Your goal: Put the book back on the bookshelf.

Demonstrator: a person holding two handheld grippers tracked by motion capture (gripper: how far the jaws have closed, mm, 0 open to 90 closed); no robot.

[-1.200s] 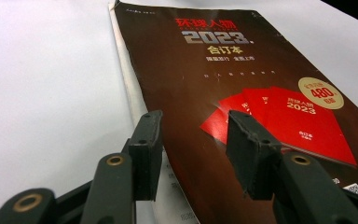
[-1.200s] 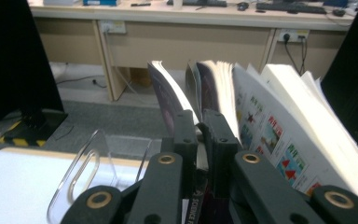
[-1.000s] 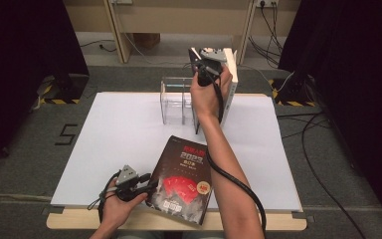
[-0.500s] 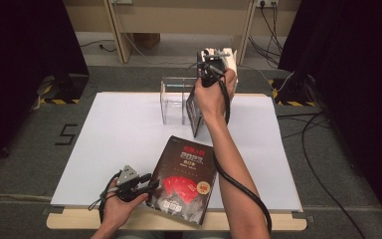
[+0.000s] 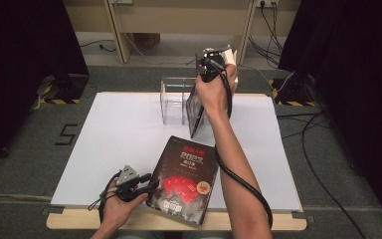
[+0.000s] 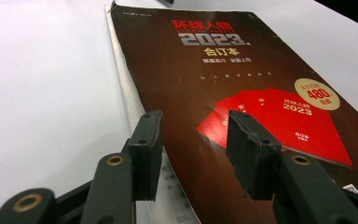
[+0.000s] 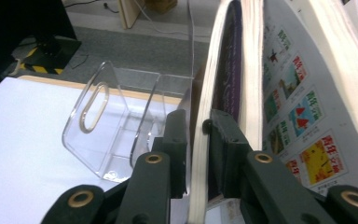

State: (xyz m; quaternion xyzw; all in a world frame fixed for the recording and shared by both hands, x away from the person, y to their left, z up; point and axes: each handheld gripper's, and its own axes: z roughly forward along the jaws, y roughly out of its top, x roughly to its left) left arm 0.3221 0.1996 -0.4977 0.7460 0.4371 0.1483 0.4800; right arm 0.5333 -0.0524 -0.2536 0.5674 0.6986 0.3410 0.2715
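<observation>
A dark magazine (image 5: 186, 179) with red panels lies flat at the table's near edge. My left gripper (image 5: 151, 185) rests at its left side, and in the left gripper view its jaws (image 6: 193, 140) stand open over the magazine's (image 6: 223, 70) left edge without pressing on it. At the back, my right gripper (image 5: 203, 87) points down on a second magazine (image 5: 195, 112) that stands upright at the right end of a clear acrylic rack (image 5: 171, 99). Its jaws (image 7: 198, 135) have just been opening, and the magazine's (image 7: 230, 70) edge stands loosely between the pads.
A white sheet (image 5: 119, 134) covers the table. The rack's clear dividers (image 7: 102, 126) lie left of the standing magazine, and more printed pages (image 7: 298, 93) lean right of it. Floor cables and table legs lie beyond the far edge.
The standing magazine has settled slightly lower beside the rack, and the right jaws have parted around it. The left hand and the flat magazine have stayed put.
</observation>
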